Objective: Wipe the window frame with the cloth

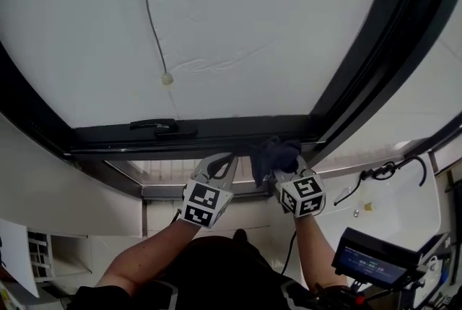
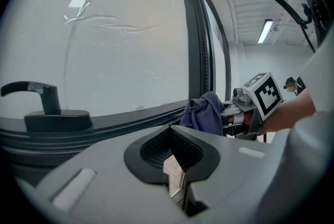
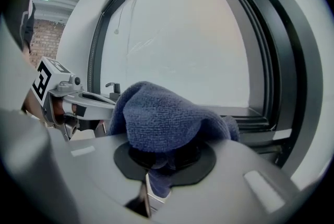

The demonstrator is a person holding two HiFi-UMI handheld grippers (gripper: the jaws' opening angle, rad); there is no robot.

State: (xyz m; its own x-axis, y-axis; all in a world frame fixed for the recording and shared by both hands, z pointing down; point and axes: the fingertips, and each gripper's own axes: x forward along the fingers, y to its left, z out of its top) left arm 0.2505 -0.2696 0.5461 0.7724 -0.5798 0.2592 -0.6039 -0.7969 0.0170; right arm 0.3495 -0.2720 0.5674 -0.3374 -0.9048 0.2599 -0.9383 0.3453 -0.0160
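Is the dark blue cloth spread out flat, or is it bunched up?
Bunched up. The dark blue terry cloth rises in a crumpled hump from the shut jaws of the right hand-held gripper.

Free rail on window frame [image 1: 231,131] between handle [image 1: 155,126] and cloth [image 1: 274,155]. Blocked left by handle, right by corner upright [image 1: 382,48]. Cord [image 1: 167,77] dangling before pane [image 1: 253,19]. Left tool [image 1: 229,158] just beside cloth.

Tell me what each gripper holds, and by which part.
The right gripper is shut on the blue cloth, pinching a bunched fold low down; the rest heaps over its jaws. The left gripper holds nothing.
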